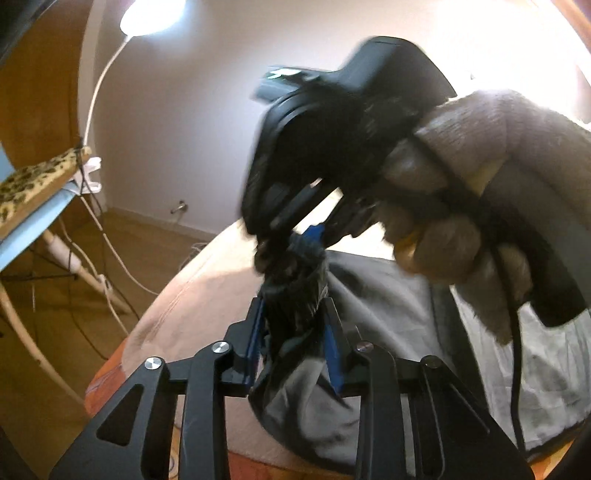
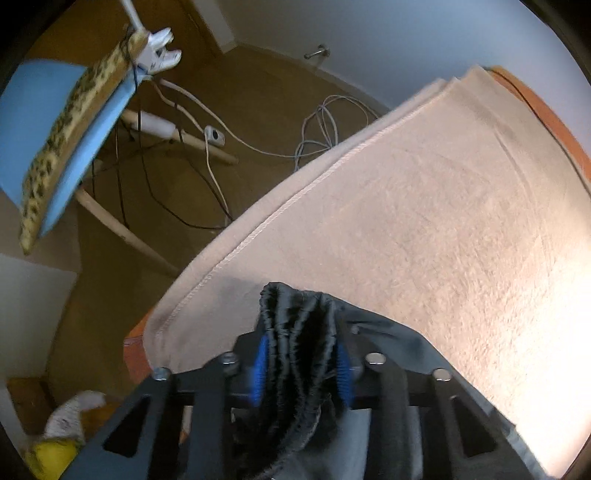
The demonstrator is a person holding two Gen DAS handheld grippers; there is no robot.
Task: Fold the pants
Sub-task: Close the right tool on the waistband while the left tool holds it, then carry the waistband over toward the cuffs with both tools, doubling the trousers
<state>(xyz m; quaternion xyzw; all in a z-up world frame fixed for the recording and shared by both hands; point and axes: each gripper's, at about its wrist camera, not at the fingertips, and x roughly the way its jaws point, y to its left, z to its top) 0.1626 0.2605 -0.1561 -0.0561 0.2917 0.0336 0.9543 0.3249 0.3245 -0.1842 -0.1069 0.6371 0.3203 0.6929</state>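
A: What lies around the beige blanket [image 2: 424, 206]?

B: Past its stitched edge, on the brown floor, one white power strip [image 2: 214, 134] and a tangle of pale cables [image 2: 325, 125]. One ironing board [image 2: 62, 147] with a blue underside and a leopard-print cover stands beyond the blanket's edge, a lit lamp [image 1: 151, 14] above it. Under the blanket, an orange cover [image 1: 107, 384] shows at the rim.

A: Anything in the way?

B: In the left wrist view the gloved hand [image 1: 476, 192] holding the right gripper [image 1: 291, 236] fills most of the frame above the blanket, blurred.

A: How many grippers, how many garments?

B: Two grippers, one pair of pants [image 1: 376, 295].

A: And the pants?

B: Dark grey, creased, lifted over the blanket, lighter fabric draping down onto it. The left gripper [image 1: 293, 325] has its blue-padded jaws clamped on a bunched dark edge. The right gripper's jaws are likewise closed on a gathered, ribbed black band of the pants, just beside the left one.
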